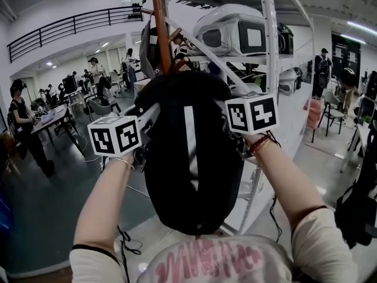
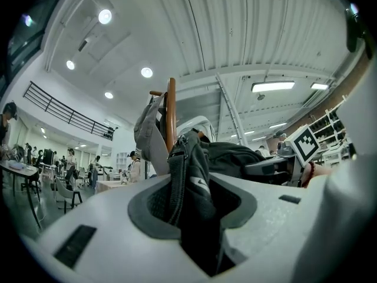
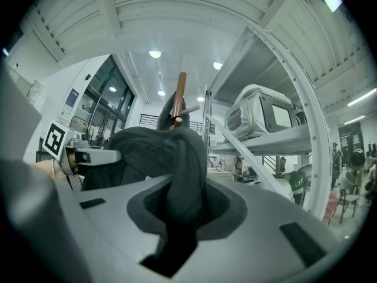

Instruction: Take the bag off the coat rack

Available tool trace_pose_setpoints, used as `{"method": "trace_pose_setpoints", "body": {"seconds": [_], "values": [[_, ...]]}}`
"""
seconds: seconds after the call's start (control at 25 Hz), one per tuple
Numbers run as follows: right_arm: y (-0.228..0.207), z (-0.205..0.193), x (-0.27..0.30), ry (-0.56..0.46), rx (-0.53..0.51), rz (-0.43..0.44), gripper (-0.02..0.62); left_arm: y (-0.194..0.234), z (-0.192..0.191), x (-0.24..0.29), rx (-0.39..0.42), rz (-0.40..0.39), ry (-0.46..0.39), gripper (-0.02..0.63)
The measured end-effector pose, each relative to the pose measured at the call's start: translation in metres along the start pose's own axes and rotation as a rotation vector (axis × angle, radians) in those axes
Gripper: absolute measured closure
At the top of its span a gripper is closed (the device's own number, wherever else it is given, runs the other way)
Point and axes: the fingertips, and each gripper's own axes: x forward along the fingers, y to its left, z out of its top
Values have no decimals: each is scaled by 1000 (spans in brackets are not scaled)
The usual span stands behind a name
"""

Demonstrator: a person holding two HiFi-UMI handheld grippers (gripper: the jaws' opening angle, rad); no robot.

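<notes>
The black bag (image 1: 191,158) hung right in front of the wooden coat rack (image 1: 160,28), its fabric pinched by the left gripper (image 2: 189,214) and the right gripper (image 3: 177,217). It seemed lifted, but carrying it clear of the pegs (image 1: 177,35) remained.

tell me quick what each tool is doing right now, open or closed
Left tool: closed on the black bag, near its zipper.
Right tool: closed on a fold of the same bag.
</notes>
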Motion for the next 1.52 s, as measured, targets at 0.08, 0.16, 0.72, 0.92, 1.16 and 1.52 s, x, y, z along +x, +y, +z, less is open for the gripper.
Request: {"method": "trace_pose_setpoints", "body": {"seconds": [0.08, 0.16, 0.72, 0.92, 1.16, 1.52], "values": [[-1, 1, -1, 0, 4, -5, 512, -2, 2, 2, -2, -4, -2, 480], [-3, 1, -2, 1, 9, -8, 513, -4, 4, 3, -2, -7, -7, 480], [-7, 9, -15, -30, 9, -16, 514, -16, 16, 3, 17, -22, -39, 480], [-8, 13, -23, -48, 7, -19, 514, -25, 22, 2, 29, -32, -51, 480], [-9, 14, -36, -61, -4, -19, 514, -35, 22, -2, 26, -27, -49, 480], [-10, 6, -57, -61, 0, 11, 514, -56, 19, -11, 26, -18, -63, 480]]}}
